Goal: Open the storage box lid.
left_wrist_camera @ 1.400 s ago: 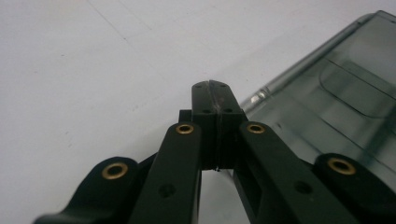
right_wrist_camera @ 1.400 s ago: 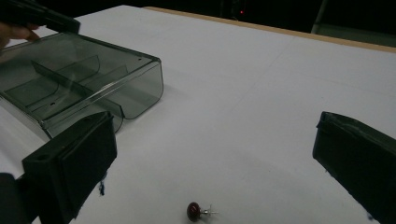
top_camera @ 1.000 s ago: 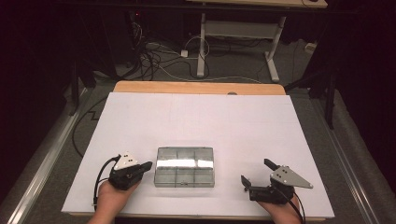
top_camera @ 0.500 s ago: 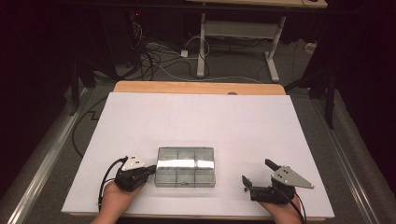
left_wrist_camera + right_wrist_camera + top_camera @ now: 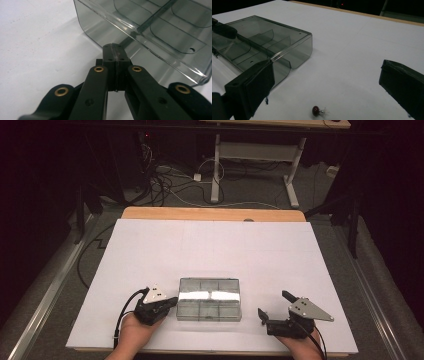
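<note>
The clear compartment box (image 5: pixel 209 299) is seen lying low in the centre of the high view on the white desk (image 5: pixel 215 250), with the left gripper (image 5: pixel 169 303) brought up against its left edge, jaws pressed together on nothing. The right gripper (image 5: pixel 272 306) is held wide open at the lower right, well apart from the box, and a small red bead (image 5: pixel 316 110) lies between its jaws in the right gripper view — not yet grasped. The work is judged barely begun: the compartments appear empty, and the picking up and placing of the bead is presumably all left to do.
</note>
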Available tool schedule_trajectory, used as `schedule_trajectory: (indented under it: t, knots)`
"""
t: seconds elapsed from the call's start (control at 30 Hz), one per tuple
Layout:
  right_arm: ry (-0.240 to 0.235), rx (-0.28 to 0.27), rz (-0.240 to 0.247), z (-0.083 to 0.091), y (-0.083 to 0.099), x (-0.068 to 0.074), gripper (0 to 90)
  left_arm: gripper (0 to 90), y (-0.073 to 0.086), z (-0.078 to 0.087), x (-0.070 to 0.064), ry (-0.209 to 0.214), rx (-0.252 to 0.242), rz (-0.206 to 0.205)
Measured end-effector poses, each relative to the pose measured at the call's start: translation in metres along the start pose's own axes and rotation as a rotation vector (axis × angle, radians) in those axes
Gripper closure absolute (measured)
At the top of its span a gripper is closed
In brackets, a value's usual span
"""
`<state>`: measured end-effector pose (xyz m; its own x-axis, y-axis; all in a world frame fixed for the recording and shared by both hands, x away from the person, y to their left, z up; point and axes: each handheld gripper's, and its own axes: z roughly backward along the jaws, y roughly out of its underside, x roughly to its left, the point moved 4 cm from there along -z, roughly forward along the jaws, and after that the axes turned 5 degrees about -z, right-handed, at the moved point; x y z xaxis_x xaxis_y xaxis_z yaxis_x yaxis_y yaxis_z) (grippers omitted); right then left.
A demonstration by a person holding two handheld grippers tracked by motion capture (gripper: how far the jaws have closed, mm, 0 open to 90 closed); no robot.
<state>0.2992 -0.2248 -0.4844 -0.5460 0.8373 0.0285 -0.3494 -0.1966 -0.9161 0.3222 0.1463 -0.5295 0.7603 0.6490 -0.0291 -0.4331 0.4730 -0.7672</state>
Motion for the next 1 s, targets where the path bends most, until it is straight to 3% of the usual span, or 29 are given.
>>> schedule_trajectory:
  t: [0.33,0.47,0.7,0.8,0.93,1.0]
  knots:
    - [-0.008,0.007,0.009,-0.002,0.000,0.003,0.6,87.7,-0.007,-0.007,-0.007,0.021,-0.017,-0.010]
    - [-0.015,0.006,0.009,-0.002,0.001,0.004,0.7,87.7,-0.006,0.001,-0.002,0.017,-0.066,0.005]
    - [-0.027,0.007,0.009,-0.003,0.000,0.006,1.4,87.4,0.005,0.015,0.011,0.011,-0.106,0.043]
    - [-0.034,0.008,0.008,-0.005,0.000,0.008,2.0,87.4,0.008,0.024,0.018,-0.030,-0.126,0.063]
    - [-0.044,0.006,-0.002,-0.008,-0.001,0.009,2.5,87.5,0.014,0.033,0.024,-0.051,-0.152,0.105]
    - [-0.048,0.010,-0.008,-0.011,-0.002,0.010,2.9,87.6,0.018,0.036,0.025,-0.058,-0.148,0.097]
